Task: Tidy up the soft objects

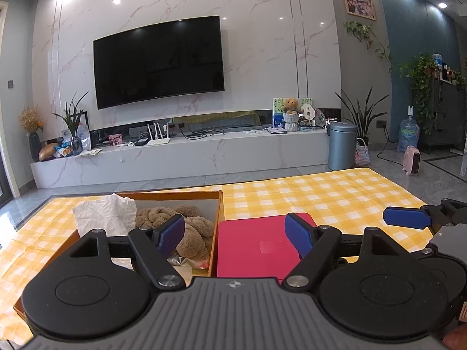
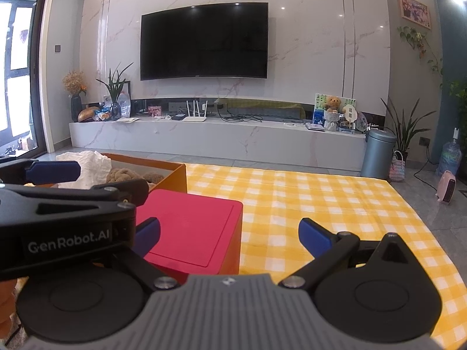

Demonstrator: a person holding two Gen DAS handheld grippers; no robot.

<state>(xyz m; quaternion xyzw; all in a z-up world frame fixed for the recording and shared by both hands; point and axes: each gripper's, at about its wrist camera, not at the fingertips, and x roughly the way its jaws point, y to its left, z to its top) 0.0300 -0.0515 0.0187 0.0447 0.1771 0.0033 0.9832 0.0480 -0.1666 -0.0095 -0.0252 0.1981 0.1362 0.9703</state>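
An open orange box [image 1: 219, 204] sits on the yellow checked cloth [image 1: 321, 198]. Inside it lie a brown knotted plush [image 1: 186, 227] and a crumpled white cloth [image 1: 105, 215]. A red lid [image 1: 256, 245] lies flat to the right of the box. My left gripper [image 1: 236, 233] is open and empty, held above the box edge and the lid. My right gripper [image 2: 230, 233] is open and empty over the lid's right edge [image 2: 204, 227]. The box [image 2: 175, 175], plush [image 2: 125, 175] and white cloth [image 2: 87, 166] show at left in the right wrist view.
The checked cloth [image 2: 321, 204] stretches to the right. Beyond it are a grey floor, a marble TV bench [image 1: 181, 157], a blue bin [image 1: 341, 145] and a pink heater [image 1: 411, 160]. The right gripper's finger [image 1: 405, 217] shows at the right of the left wrist view.
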